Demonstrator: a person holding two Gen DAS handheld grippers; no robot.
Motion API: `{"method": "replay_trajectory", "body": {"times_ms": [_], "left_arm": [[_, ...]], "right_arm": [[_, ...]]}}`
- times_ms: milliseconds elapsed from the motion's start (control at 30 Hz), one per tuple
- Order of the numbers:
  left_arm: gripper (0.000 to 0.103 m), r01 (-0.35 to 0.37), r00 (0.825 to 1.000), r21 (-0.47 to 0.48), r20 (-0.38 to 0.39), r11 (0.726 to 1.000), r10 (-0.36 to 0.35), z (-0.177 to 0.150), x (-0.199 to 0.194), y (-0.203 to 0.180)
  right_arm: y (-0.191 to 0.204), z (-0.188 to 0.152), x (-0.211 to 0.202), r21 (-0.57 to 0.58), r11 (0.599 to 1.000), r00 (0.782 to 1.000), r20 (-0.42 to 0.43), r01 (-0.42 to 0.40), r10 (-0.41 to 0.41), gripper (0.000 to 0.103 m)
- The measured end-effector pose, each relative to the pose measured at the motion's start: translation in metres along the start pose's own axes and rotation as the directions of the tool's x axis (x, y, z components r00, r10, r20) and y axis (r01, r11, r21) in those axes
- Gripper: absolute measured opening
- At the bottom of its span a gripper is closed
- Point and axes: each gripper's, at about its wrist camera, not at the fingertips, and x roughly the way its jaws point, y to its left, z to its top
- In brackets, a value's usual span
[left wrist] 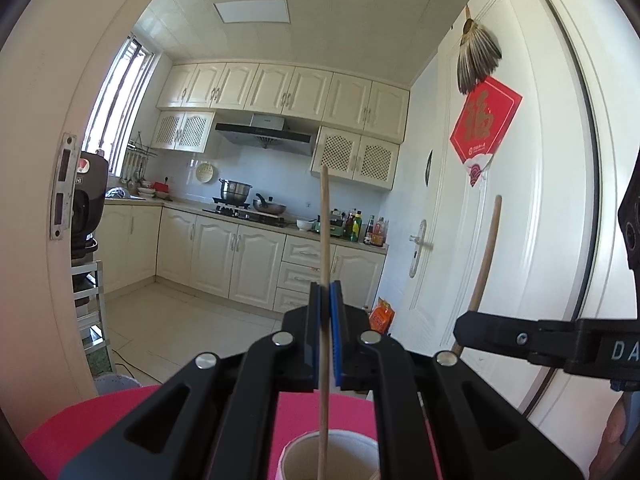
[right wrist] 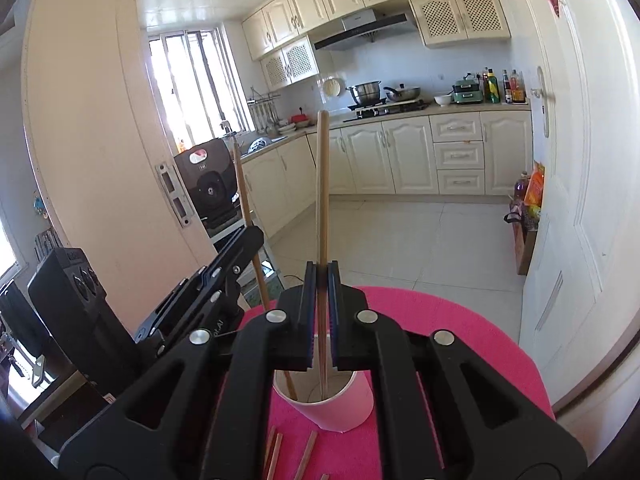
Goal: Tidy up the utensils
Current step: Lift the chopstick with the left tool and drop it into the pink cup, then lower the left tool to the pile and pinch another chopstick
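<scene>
On the left, my left tongs [left wrist: 326, 292] are clamped on a pale chopstick [left wrist: 325, 240], held upright with its lower end dipping into the paper cup [left wrist: 336, 446]. Across to the right, my right tongs [right wrist: 320, 276] pinch a second chopstick [right wrist: 322, 184], also upright, its tip already inside the same cup, which stands on the pink surface [right wrist: 460, 320]. I judge the step in hand to be dropping both sticks into the cup. Next I should ease each pair of tongs apart and lift clear without tipping the cup. More loose chopsticks [right wrist: 306, 452] lie on the surface near the cup, awaiting collection.
</scene>
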Motion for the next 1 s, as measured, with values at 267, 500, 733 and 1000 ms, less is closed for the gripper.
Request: {"method": "replay_trajectory", "body": {"times_ms": [267,500,733,1000], "left_arm": [[0.025,0.007,0.998,0.017,-0.060,1.000,-0.006,-0.009,-0.012,0.003],[0.046,-0.015,0.996,0.065,-0.087,0.998,0.021,-0.006,-0.027,-0.004],[0.056,-0.033,0.996,0.136,-0.080,0.990,0.044,-0.002,-0.048,-0.013],[0.059,-0.062,0.995,0.124,-0.066,0.990,0.071,0.012,-0.076,-0.009]], "right_arm": [[0.001,-0.011,0.002,-0.002,1.000,1.000,-0.005,0.023,-0.023,0.006],[0.002,-0.020,0.001,0.005,0.999,0.999,-0.005,0.038,-0.038,0.006],[0.008,-0.024,-0.010,0.009,0.998,0.998,0.019,0.062,-0.063,0.007],[0.013,-0.026,-0.038,0.021,0.995,0.991,0.090,0.100,-0.101,0.048]]}}
